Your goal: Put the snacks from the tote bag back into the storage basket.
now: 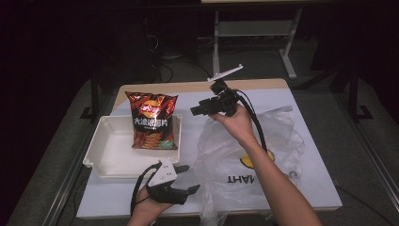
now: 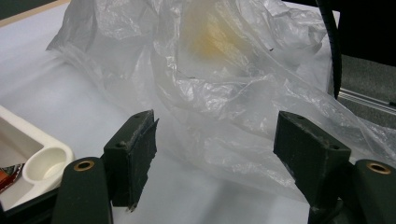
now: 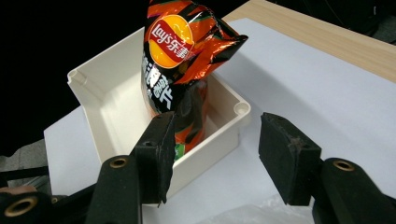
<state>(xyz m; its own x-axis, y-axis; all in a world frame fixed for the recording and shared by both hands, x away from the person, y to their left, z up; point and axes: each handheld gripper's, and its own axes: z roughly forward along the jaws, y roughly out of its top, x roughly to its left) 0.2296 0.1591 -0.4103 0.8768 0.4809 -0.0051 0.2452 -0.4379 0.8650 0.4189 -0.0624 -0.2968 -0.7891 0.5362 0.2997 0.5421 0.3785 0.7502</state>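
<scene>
Dark room, white-covered bench (image 1: 301,188). Right tool (image 1: 200,109): released, jaws spread, empty, raised beside chip bag (image 1: 151,121). Left tool (image 1: 188,179): released, empty, low near bench front edge, facing clear plastic bag (image 1: 244,155). Chip bag: leaning in white tray (image 1: 106,160), top over far rim. Likely step: pick chip bag. Advice: pinch top seam lightly, lift straight, avoid crushing contents.
</scene>
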